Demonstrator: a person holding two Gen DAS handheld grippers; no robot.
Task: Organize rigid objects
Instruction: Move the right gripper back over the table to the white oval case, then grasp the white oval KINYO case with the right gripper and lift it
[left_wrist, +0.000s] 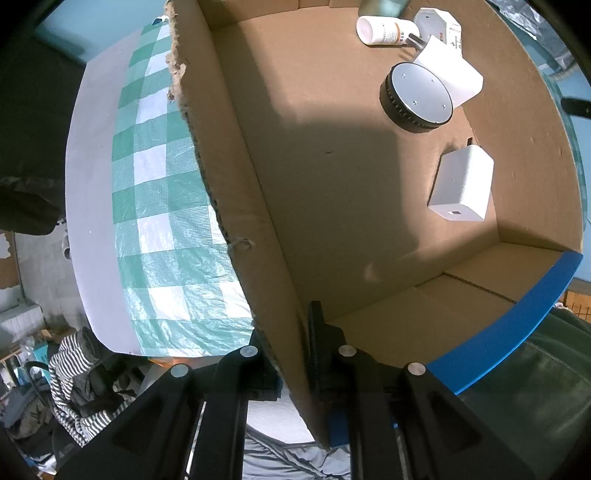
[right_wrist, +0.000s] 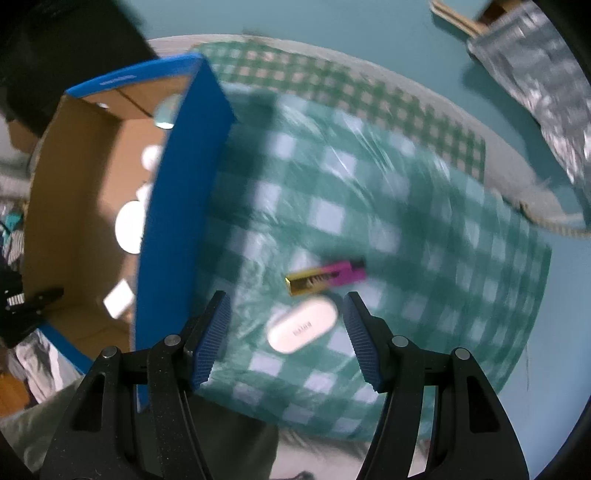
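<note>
In box (right_wrist: 74, 184), blurred white items (right_wrist: 129, 227).

One cardboard box (left_wrist: 332, 184); two white chargers (left_wrist: 461, 188); one bottle (left_wrist: 384, 31); one lighter (right_wrist: 325, 278).

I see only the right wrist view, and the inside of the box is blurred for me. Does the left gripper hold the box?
Observer: Yes. The left gripper has its jaws shut on the box wall, the one with the torn top edge.
Operator: Which thing inside lies nearest to that gripper?
Observer: A white charger cube, lying on the box floor apart from the others.
Operator: And the round pale thing I see further in?
Observer: It is a black puck with a grey top, right beside a white block.
</note>
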